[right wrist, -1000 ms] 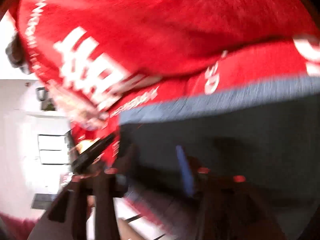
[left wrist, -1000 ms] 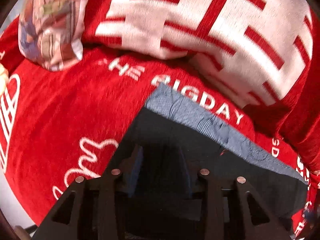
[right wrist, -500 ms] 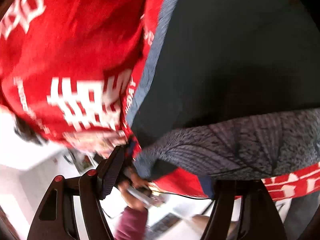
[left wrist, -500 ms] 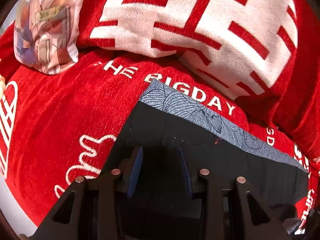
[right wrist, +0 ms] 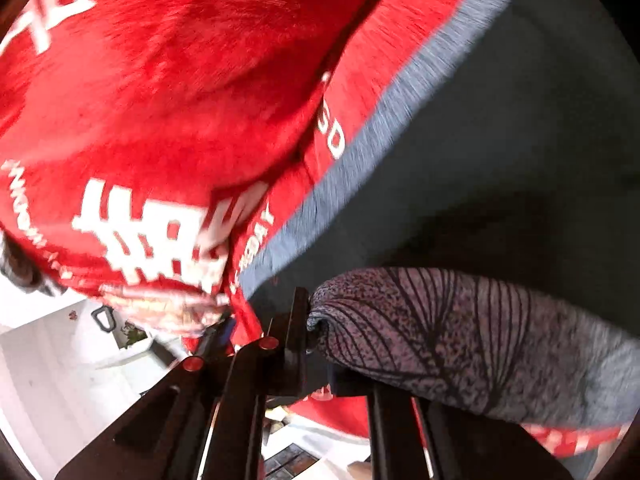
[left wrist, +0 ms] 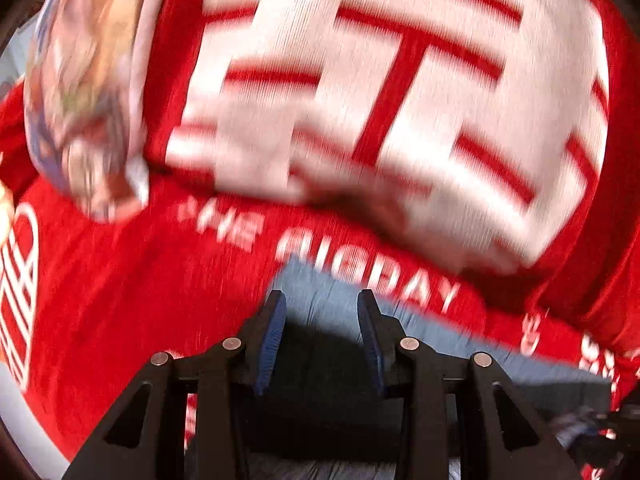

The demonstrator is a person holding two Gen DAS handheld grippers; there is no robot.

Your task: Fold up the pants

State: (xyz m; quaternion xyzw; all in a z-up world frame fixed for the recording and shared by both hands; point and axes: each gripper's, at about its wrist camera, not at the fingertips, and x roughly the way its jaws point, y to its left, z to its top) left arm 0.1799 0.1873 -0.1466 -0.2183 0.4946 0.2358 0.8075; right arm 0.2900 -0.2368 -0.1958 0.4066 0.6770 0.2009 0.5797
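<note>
1. The dark pants [right wrist: 500,152] lie flat on a red blanket [left wrist: 140,300] with white letters, which covers a bed or a sofa. A big red and white pillow [left wrist: 380,100] stands at the far side, and a smaller printed pillow [left wrist: 80,100] is at the far left.

2. The right gripper [right wrist: 308,320] has just been closing, and its jaws are now pressed together on the grey patterned band [right wrist: 460,340] of the pants. This band is rolled up off the blanket at the near right. In my opinion the grip looks good, because the cloth bulges out just beside the jaws.

3. The left gripper [left wrist: 320,312] hangs over the left far corner of the pants. Its blue pads [left wrist: 272,340] stand apart with a narrow gap, and I see no cloth between them, so I judge that it holds nothing.

4. To do this step well, I think the left gripper should take the same edge at its own side, so both corners rise together.

5. Both hands should then carry the edge across the dark cloth at the same height, so the fold line stays straight.

6. The cloth is soft and thin. A fast pull may drag the blanket or make wrinkles, so a slow lift seems safer.
</note>
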